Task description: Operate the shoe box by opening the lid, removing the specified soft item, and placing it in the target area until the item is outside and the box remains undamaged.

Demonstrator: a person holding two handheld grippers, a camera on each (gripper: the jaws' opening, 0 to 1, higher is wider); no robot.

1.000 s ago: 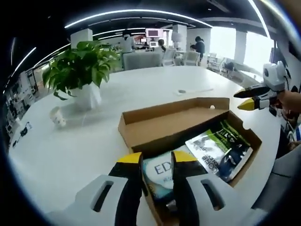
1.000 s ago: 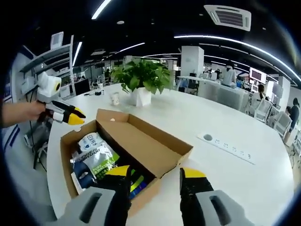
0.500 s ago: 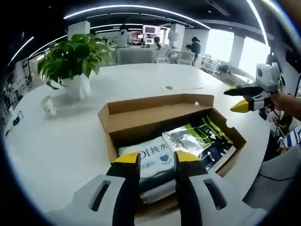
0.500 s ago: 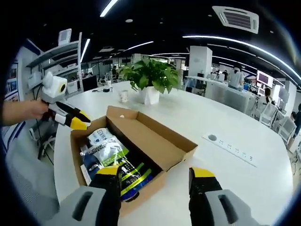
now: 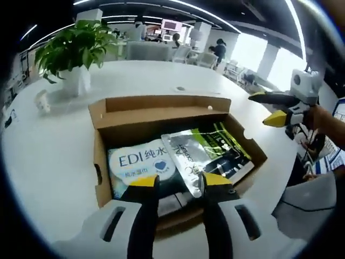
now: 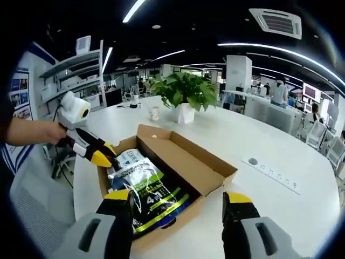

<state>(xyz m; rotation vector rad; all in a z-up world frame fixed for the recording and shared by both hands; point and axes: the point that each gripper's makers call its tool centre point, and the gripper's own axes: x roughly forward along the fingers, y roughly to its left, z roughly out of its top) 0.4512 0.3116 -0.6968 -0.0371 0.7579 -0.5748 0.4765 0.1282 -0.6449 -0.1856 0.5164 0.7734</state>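
With its lid folded back and standing open, the shoe box [image 5: 161, 116] lies on the white desk [image 5: 48, 145] and shows its contents in both views. Inside, at the end nearer the left gripper [image 5: 178, 181], lies a soft pack of wipes [image 5: 141, 164] with a pale label and blue lettering; beside it, and partly over it, lies a glossy pouch [image 5: 207, 154] printed in dark and green. Both packs are inside the box walls. In the left gripper view the left gripper's yellow-tipped jaws stand a little apart, hovering over the near end of the box just above the wipes pack, with nothing between them. In the right gripper view the right gripper [image 6: 178, 197] has its jaws spread wide and empty, one tip over the box's near corner and the other over bare desk. That same view shows the left gripper [image 6: 99, 156] held in a hand [image 6: 46, 132], its tips at the box's far edge. In the left gripper view the right gripper [image 5: 277, 110] appears off beyond the box's far side. A potted plant [image 5: 73, 46] stands on the desk beyond the box, with a small paper cup [image 5: 41, 101] near it. A white power strip [image 6: 272, 172] lies on the desk well apart from the box.
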